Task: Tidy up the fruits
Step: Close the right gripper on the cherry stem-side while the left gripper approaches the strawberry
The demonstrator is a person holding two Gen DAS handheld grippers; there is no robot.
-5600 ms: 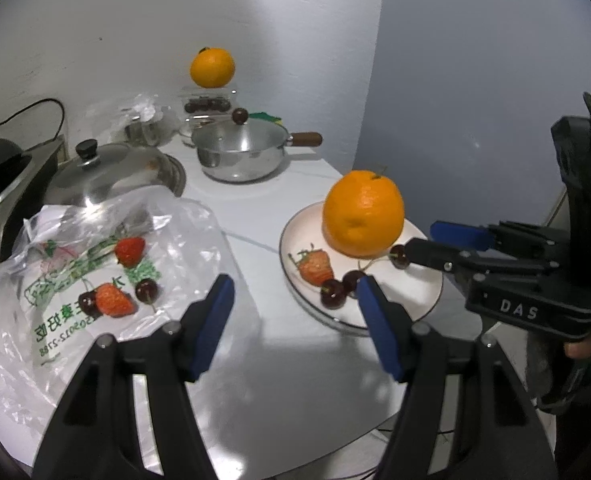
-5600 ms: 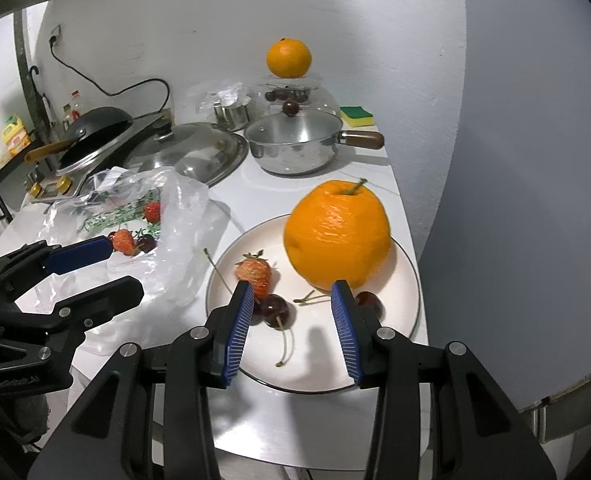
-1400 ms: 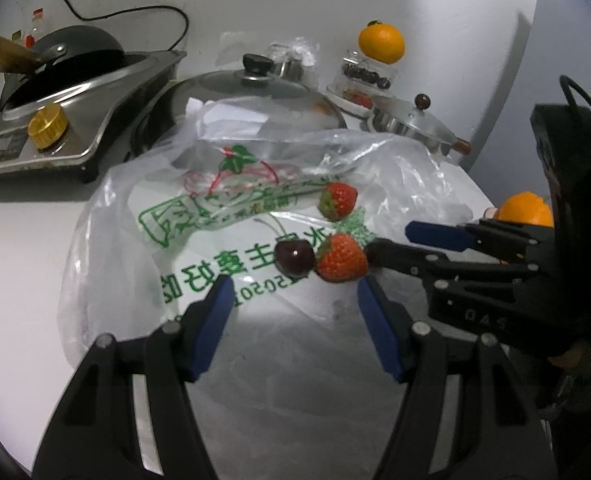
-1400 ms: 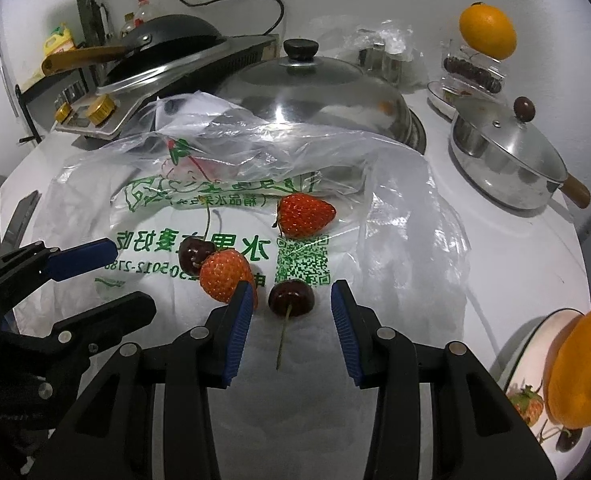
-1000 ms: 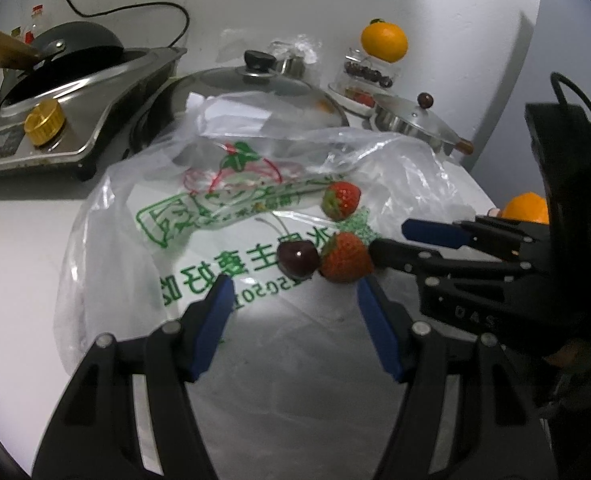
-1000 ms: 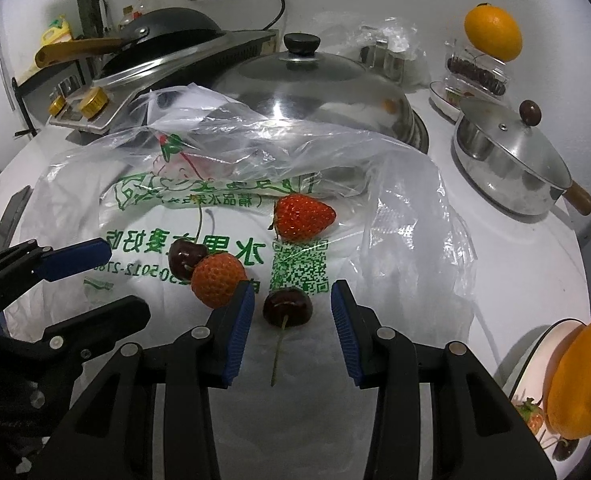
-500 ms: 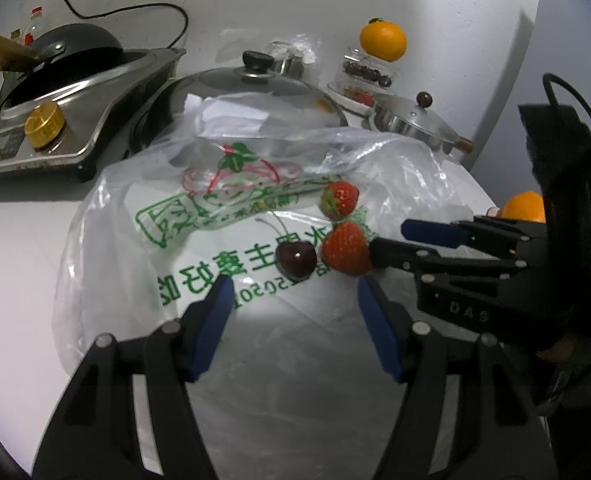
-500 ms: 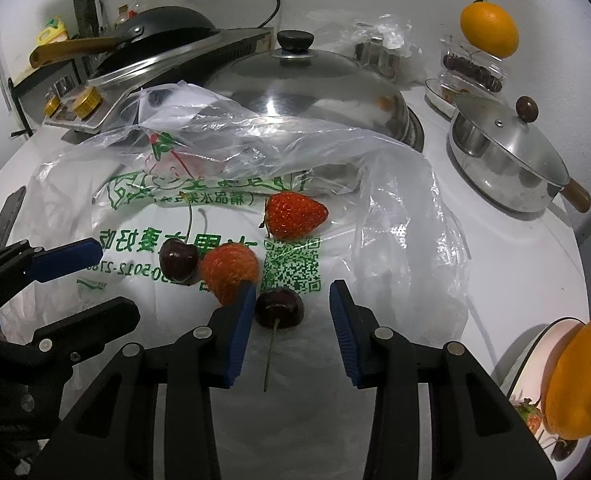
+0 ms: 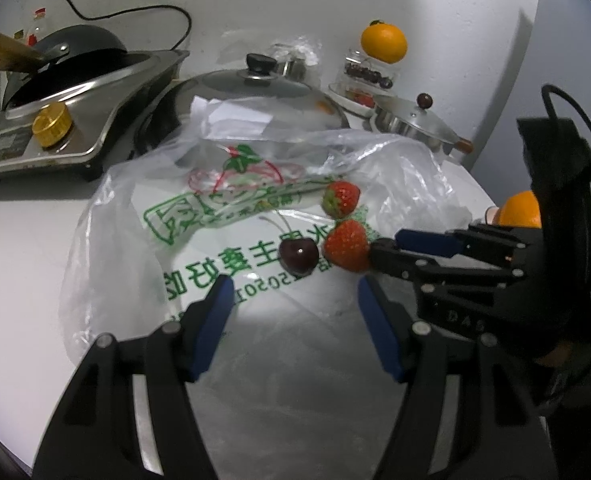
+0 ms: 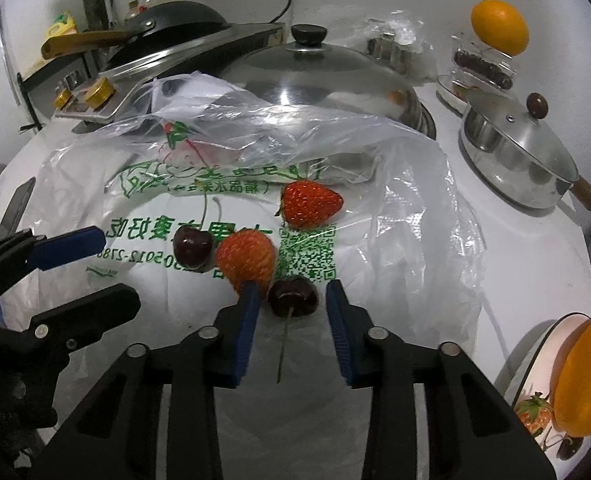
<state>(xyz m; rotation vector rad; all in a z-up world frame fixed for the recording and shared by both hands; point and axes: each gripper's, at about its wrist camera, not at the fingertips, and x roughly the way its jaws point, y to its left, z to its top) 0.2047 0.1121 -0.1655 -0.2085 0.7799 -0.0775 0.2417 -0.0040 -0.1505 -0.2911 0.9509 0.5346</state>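
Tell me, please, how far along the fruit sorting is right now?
Partly done: an orange and a strawberry already sit on the plate. In hand: the open right gripper brackets a cherry, not yet gripped. Left on the plastic bag: two strawberries, another cherry.

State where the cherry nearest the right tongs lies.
In the right wrist view, that cherry lies on the plastic bag, between the open right tongs, just right of a strawberry.
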